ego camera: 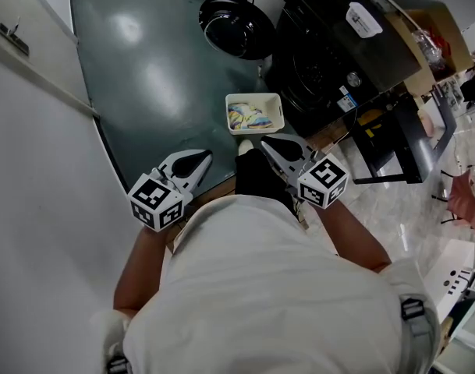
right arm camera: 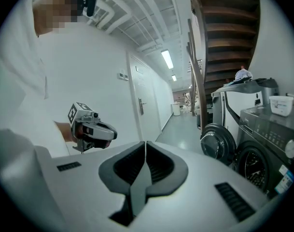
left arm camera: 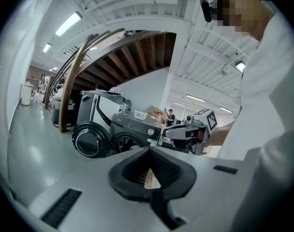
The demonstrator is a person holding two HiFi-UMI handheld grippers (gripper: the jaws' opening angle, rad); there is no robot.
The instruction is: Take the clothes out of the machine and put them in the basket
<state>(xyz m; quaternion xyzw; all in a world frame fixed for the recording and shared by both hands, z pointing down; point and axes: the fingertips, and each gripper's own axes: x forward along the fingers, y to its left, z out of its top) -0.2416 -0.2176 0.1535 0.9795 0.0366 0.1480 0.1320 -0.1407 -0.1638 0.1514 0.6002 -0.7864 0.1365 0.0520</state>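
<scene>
The black washing machine [ego camera: 323,53] stands at the far right of the floor with its round door [ego camera: 235,26] swung open; the drum's inside is hidden. A white basket [ego camera: 278,111] in front of it holds colourful clothes [ego camera: 249,117]. My left gripper [ego camera: 208,156] and right gripper [ego camera: 264,142] hover side by side close to my body, short of the basket. Both are shut, with nothing between the jaws. The left gripper view looks over its own jaws [left arm camera: 149,150] to the machine [left arm camera: 134,129] and the right gripper [left arm camera: 185,132]. Past its own jaws [right arm camera: 145,143], the right gripper view takes in the left gripper [right arm camera: 96,129].
A white wall with a door [ego camera: 34,92] runs along the left. A cardboard box [ego camera: 432,29] and a black frame [ego camera: 393,142] stand right of the machine. A small white tub [ego camera: 363,19] sits on the machine. A wooden staircase [left arm camera: 127,52] rises behind it.
</scene>
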